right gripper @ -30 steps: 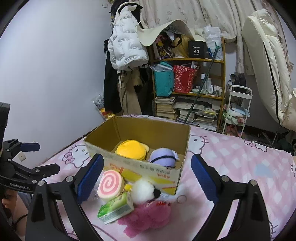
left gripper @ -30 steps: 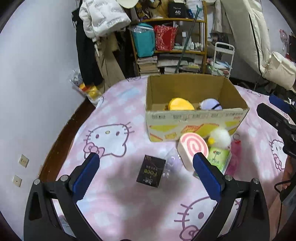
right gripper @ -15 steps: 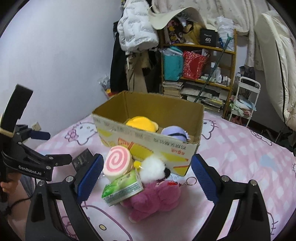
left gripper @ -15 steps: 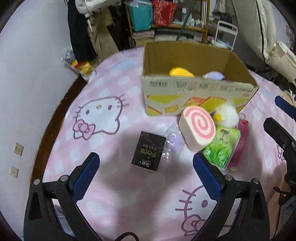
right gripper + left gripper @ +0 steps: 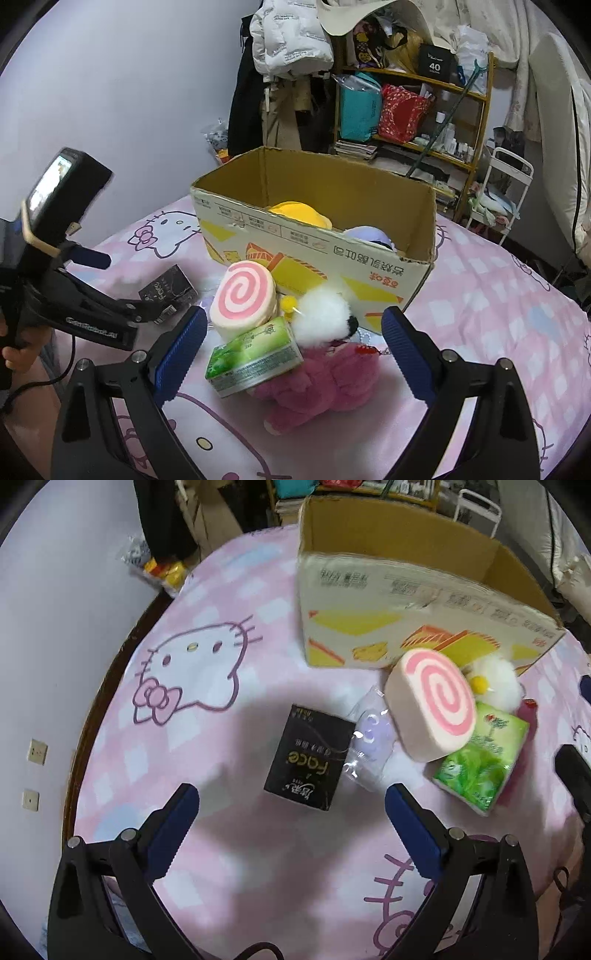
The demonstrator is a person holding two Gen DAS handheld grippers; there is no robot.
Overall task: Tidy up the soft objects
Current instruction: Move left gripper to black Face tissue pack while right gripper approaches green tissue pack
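A cardboard box (image 5: 406,627) (image 5: 325,251) stands on the pink bed and holds a yellow plush (image 5: 299,214) and a purple plush (image 5: 369,236). In front of it lie a pink swirl roll cushion (image 5: 432,705) (image 5: 243,295), a green tissue pack (image 5: 480,764) (image 5: 255,354), a white pompom (image 5: 495,679) (image 5: 321,317), a pink plush (image 5: 325,384), a black tissue pack (image 5: 310,760) (image 5: 166,291) and a clear bag with a purple item (image 5: 369,742). My left gripper (image 5: 291,823) is open just above the black pack. My right gripper (image 5: 291,350) is open over the green pack and pink plush.
The bed sheet (image 5: 192,664) has Hello Kitty prints; its left edge drops to a wooden floor by the wall (image 5: 55,627). A cluttered shelf (image 5: 406,110) and hanging coats (image 5: 288,44) stand behind the box. The left gripper's body (image 5: 55,258) shows at the right view's left.
Both grippers have moved forward and down toward the items in front of the box. The left one now tilts down at the black pack. Nothing was grasped.
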